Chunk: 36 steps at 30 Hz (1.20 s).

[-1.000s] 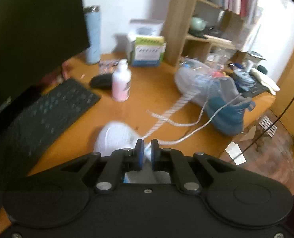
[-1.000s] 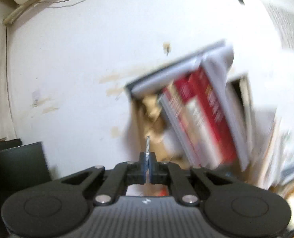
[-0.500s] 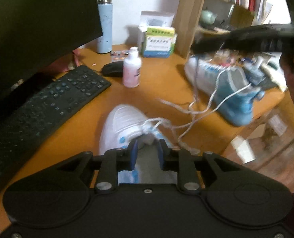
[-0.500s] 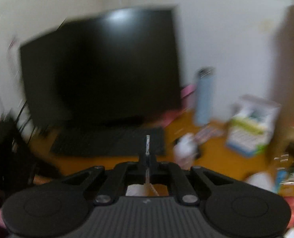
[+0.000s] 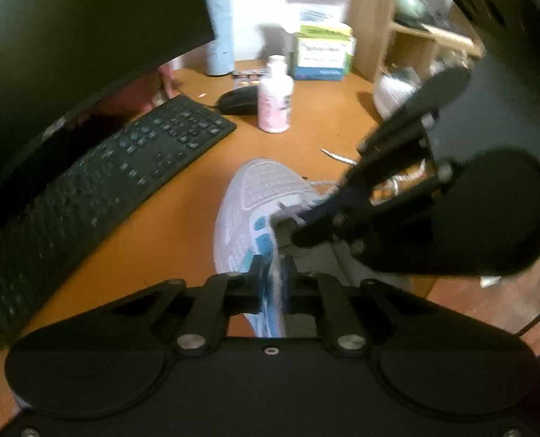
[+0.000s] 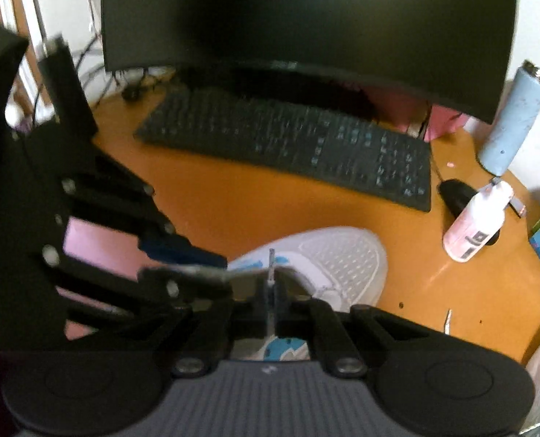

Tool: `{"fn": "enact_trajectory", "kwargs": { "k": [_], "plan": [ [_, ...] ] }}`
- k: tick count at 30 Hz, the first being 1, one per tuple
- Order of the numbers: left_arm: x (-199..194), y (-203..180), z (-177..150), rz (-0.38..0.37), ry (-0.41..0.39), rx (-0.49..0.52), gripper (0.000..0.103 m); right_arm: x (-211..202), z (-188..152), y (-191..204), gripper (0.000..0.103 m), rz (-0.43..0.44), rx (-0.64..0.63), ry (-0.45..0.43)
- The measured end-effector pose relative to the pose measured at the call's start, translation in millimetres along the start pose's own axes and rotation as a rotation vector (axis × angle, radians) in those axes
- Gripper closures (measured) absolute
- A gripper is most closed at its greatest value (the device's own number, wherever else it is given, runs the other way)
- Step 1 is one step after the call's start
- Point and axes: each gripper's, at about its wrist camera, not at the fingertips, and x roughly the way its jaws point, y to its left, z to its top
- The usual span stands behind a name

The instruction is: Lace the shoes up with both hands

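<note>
- The white-and-blue shoe (image 5: pixel 255 204) lies on the orange bench (image 5: pixel 168 225) just in front of the keyboard (image 5: pixel 98 178), toe toward the pink bottle (image 5: pixel 274 100).
- Lacing looks barely begun: a strand of white lace (image 5: pixel 319 183) trails loose off the shoe's side nearest the second shoe (image 5: pixel 392 89), and the eyelet rows seem largely unthreaded, though blur hides the detail.
- Judged from that, most of the threading and the final tie are left.
- The left tongs (image 5: pixel 272 278) have just been closing and now stand narrow, pinching the shoe's blue-edged eyelet flap, on the side nearest the keyboard.
- The right tongs (image 6: pixel 271 296) are clamped tight on the lace tip (image 6: pixel 271 258), which pokes out stiffly past the fingers, right over the shoe's throat.
- Both tools tilt steeply down at the shoe; seen by the left camera, the right tongs (image 5: pixel 299 225) come in from the side away from the keyboard, crossing above the tongue.
- The next likely need is steering the tip into an eyelet while the flap is held steady.
</note>
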Motion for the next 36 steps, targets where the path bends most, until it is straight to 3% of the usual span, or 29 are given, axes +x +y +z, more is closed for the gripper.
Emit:
{"fn": "enact_trajectory", "kwargs": {
  "k": [11,36],
  "plan": [
    [2.2,10.0,1.3,-0.027,0.01,-0.135,0.097,22.3,-0.9,-7.7,0.1,-0.007,0.05,0.077],
    [3.9,19.1,2.1,-0.046,0.021,-0.11,0.097,30.5,-0.3,-15.4,0.1,0.006,0.124,0.066]
  ]
}}
